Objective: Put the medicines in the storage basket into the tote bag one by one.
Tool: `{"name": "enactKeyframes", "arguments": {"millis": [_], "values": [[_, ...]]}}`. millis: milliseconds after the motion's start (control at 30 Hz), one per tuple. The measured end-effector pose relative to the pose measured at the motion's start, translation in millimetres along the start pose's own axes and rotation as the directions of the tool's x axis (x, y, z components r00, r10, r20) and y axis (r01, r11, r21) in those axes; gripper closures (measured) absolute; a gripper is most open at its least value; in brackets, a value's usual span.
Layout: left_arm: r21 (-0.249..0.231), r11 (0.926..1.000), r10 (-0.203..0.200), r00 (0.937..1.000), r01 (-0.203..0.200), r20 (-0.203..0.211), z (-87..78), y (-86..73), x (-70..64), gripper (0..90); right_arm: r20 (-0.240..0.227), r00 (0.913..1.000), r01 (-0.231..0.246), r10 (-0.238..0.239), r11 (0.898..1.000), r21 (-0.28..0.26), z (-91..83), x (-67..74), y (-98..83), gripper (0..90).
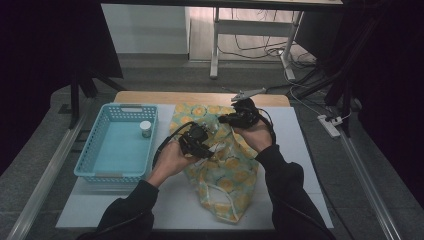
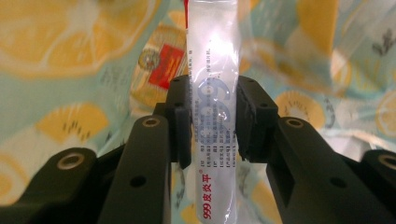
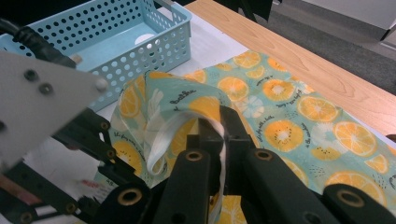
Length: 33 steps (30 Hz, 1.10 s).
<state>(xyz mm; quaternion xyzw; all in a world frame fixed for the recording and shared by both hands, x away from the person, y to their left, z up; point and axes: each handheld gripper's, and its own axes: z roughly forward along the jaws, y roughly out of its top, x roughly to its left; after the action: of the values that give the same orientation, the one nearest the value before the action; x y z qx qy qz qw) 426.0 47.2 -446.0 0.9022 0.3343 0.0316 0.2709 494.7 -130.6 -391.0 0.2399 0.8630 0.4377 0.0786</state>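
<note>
A fabric bag printed with orange slices lies on the white table mat. My right gripper is shut on the bag's rim and white strap, holding that edge raised; in the high view the right gripper sits over the bag's far end. My left gripper is shut on a white tube with "999" and red lettering on it, gripped upright, close over the bag's cloth. In the high view the left gripper is at the bag's left side. A red and white packet shows blurred behind the tube.
A light blue perforated basket stands left of the bag, with a small white-lidded jar at its far right corner. The wooden table edge runs beyond the bag. The left gripper's grey plate is near the right gripper.
</note>
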Motion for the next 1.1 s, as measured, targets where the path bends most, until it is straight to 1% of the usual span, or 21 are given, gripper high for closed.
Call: {"name": "enactKeyframes", "arguments": {"millis": [67, 133, 200, 500, 767, 833, 900, 1033, 1100], "values": [[-0.004, 1.0, 0.005, 1.0, -0.005, 0.0, 2.5, 3.7, 0.2, 69.3, 0.001, 1.0, 0.001, -0.001, 1.0, 0.002, 0.0, 0.0, 0.3, 90.0], [-0.026, 0.9997, 0.004, 0.9999, -0.005, -0.011, 5.7, 7.1, -0.4, 69.3, 0.001, 1.0, 0.0, 0.0, 1.0, 0.003, 0.2, -0.5, 0.1, 90.0], [-0.046, 0.9989, 0.001, 1.0, -0.002, -0.006, 8.3, 9.8, 0.2, 69.3, 0.004, 1.0, -0.004, 0.004, 1.0, 0.009, 0.2, -1.8, -0.8, 90.0], [-0.102, 0.9947, -0.007, 0.9997, 0.004, -0.023, 17.6, 19.0, 6.0, 69.2, 0.01, 0.9996, -0.027, 0.027, 1.0, 0.01, -0.5, -8.5, -5.5, 90.0], [-0.108, 0.9941, -0.005, 0.999, 0.0, -0.045, 27.9, 27.5, 7.8, 69.2, 0.024, 0.9993, -0.029, 0.029, 1.0, 0.011, -0.6, -11.2, -5.0, 90.0], [-0.12, 0.9928, -0.001, 0.9984, -0.005, -0.056, 30.0, 28.4, 7.8, 69.2, 0.027, 0.9991, -0.033, 0.033, 0.999, 0.009, -0.8, -11.5, -5.0, 90.0], [-0.124, 0.9923, -0.004, 0.9982, -0.003, -0.06, 32.4, 29.6, 8.6, 69.2, 0.03, 0.999, -0.032, 0.032, 0.999, 0.009, -0.9, -11.8, -5.0, 90.0], [-0.125, 0.9919, 0.011, 0.9974, -0.02, -0.072, 37.4, 31.1, 10.3, 69.1, 0.035, 0.9987, -0.037, 0.036, 0.999, 0.009, -0.4, -12.5, -5.4, 90.0], [-0.126, 0.9918, 0.012, 0.9968, -0.021, -0.079, 40.6, 31.6, 11.9, 69.1, 0.037, 0.9986, -0.039, 0.039, 0.999, 0.011, -0.1, -12.8, -5.8, 90.0]]}}
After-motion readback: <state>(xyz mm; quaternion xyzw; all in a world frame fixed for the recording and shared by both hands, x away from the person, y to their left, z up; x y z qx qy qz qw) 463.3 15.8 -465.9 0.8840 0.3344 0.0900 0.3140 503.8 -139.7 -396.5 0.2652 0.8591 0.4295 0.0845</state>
